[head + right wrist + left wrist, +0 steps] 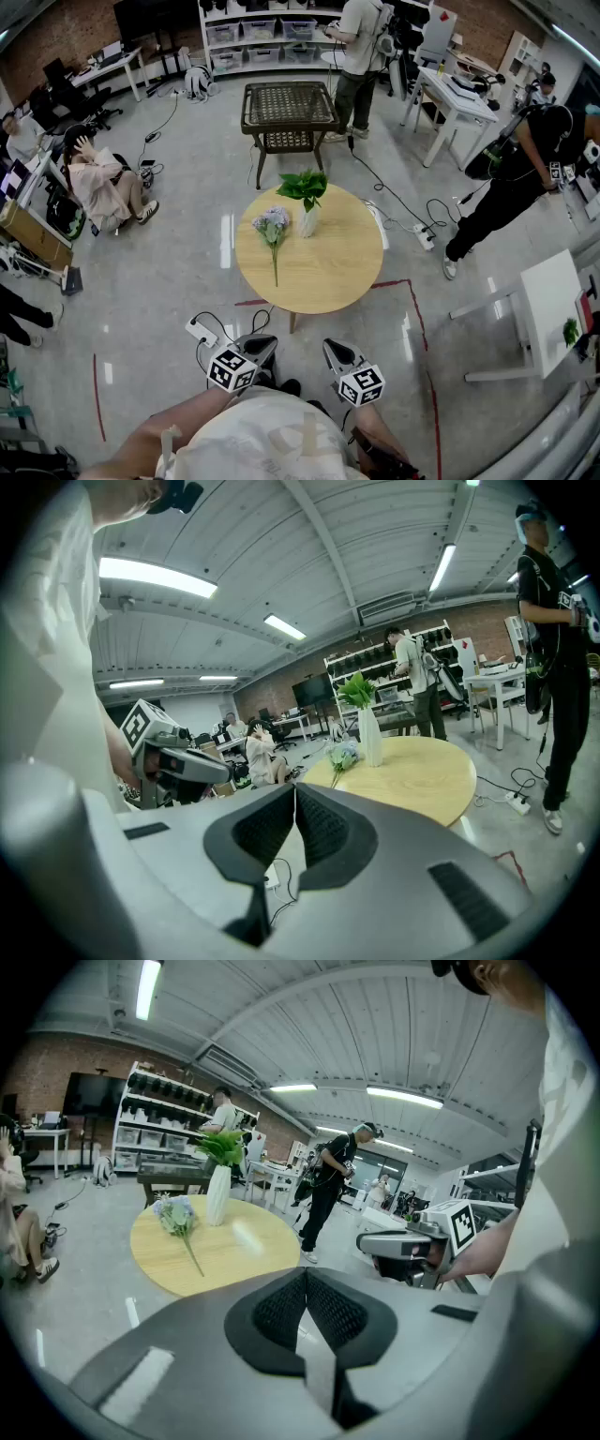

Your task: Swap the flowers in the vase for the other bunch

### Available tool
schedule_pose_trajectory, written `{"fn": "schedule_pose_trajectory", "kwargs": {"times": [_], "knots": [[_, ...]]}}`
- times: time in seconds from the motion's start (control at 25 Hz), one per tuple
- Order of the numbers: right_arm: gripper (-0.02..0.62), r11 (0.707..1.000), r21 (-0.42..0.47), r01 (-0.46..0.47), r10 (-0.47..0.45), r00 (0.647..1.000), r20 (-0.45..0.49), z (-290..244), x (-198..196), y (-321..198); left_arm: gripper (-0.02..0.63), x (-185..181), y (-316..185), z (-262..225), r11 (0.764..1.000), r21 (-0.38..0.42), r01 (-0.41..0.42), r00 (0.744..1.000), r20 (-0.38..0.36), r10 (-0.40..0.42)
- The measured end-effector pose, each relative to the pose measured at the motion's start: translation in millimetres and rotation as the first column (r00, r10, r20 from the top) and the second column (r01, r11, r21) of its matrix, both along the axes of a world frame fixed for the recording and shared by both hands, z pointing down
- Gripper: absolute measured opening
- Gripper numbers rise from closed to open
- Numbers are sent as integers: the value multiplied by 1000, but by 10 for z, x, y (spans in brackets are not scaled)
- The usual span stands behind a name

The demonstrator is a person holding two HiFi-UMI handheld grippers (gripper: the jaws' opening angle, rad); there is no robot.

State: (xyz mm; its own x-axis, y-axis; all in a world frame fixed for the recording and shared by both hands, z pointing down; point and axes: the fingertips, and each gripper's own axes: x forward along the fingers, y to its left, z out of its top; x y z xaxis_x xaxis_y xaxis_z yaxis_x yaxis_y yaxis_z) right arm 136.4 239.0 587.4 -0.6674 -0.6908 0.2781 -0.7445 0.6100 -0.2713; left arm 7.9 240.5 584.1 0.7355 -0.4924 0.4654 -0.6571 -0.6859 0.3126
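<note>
**Both grippers shut and empty, short of the flower table**

We hold the left gripper (305, 1277) and the right gripper (294, 791) side by side, each with its jaws pressed together and nothing between them, both short of the round wooden table (337, 272). On the table a white vase (307, 222) stands upright with a green leafy bunch (303, 186) in it. Just to its left in the head view a pale purple bunch (272, 225) lies flat, stem toward us, apparently clear of the vase, though at this range we cannot be sure. Beyond is a dark wicker table (291, 108), with a person (361, 52) standing behind it.
</note>
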Motion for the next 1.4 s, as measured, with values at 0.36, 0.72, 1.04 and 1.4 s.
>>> {"fn": "schedule_pose_trajectory", "kwargs": {"times": [0.36, 0.72, 1.04, 1.4], "knots": [[8, 1000, -5, -10, 10, 1000, 9, 30, -10, 189, 6, 15, 182, 37, 1000, 2, -28, 1000, 9, 28], [8, 1000, 1, 17, -17, 1000, -3, 23, -277, 197, 6, -298, 228, 27, 1000, 5, 31, 999, 13, -31], [8, 999, 1, 50, -50, 999, -1, 12, -515, 167, 6, -568, 238, -18, 995, 14, 96, 995, 13, -96], [8, 997, -8, 76, -76, 997, 6, 47, -664, 141, 6, -768, 296, -20, 989, 13, 146, 989, 28, -146]]}}
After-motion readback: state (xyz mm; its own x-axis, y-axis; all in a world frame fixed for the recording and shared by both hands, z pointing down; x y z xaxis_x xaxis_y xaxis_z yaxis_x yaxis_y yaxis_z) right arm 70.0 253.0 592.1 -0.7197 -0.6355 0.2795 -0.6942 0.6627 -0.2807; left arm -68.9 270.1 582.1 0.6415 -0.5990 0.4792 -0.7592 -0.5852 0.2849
